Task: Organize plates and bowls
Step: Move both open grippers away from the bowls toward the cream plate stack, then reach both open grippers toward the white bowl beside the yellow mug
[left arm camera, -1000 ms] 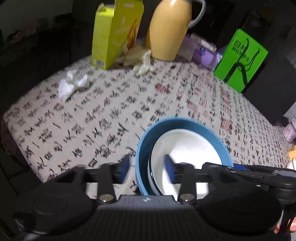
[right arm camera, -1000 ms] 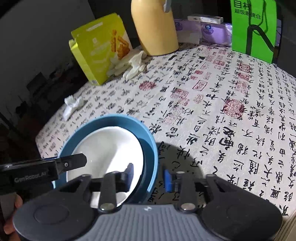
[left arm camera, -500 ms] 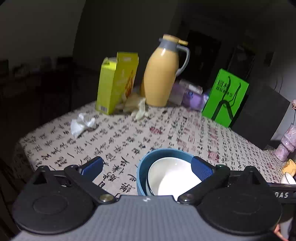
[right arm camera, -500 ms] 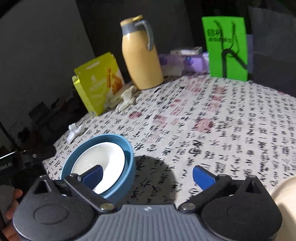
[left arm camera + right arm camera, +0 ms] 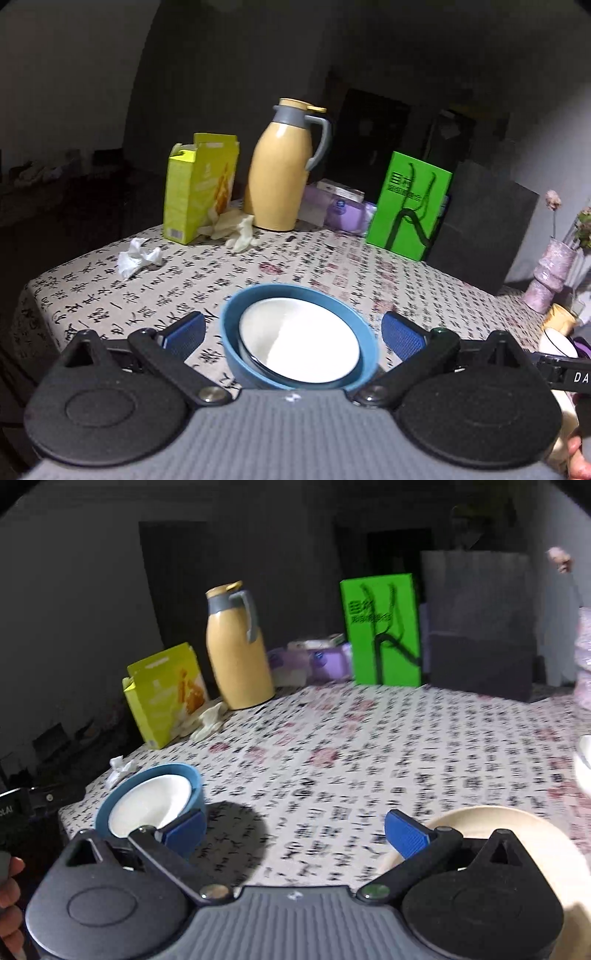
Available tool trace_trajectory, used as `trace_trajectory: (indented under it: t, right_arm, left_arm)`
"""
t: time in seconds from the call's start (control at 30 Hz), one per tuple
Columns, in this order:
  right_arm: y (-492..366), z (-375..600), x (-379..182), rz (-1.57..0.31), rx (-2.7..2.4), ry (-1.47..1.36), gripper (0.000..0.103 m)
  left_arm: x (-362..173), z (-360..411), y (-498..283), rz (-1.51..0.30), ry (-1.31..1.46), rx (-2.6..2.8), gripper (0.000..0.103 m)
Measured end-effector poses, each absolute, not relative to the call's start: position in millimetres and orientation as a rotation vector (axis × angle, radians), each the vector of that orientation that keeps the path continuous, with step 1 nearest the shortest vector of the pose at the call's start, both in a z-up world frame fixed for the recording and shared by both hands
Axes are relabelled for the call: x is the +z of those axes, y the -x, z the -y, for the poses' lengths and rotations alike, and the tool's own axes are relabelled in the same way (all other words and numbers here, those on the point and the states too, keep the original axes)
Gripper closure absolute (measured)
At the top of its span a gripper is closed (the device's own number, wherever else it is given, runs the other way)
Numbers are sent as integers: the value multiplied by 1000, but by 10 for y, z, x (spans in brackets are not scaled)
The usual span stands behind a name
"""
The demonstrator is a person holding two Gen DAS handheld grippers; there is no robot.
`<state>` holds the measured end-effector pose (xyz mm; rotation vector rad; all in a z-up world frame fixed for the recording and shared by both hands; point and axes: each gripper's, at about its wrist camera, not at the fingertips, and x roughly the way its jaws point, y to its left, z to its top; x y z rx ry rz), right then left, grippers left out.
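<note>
Yellow carton, jug, perhaps gloves beyond bowls.

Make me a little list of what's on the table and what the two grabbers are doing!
bowls: white bowl sits inside blue bowl
left gripper: open, holding nothing
right gripper: open, holding nothing
plate: cream plate by the right gripper
back of table: yellow jug, yellow box, green bag
cloth: tablecloth with black writing
extra: crumpled tissue
</note>
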<state>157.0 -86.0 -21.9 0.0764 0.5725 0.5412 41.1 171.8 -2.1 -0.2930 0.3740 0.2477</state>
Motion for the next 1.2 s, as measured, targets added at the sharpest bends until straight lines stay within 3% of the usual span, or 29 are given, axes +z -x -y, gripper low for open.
trace_trajectory:
  t: [0.63,1.2]
  right_arm:
    - [-1293,2094,-308,-469,389,-212,0]
    - [-1603,2954,-213,-434,242,-164,0]
  left_arm:
    - [36,-856,-506,-351,208,128,0]
    - [176,-23,-1131,-411,156,-66,0]
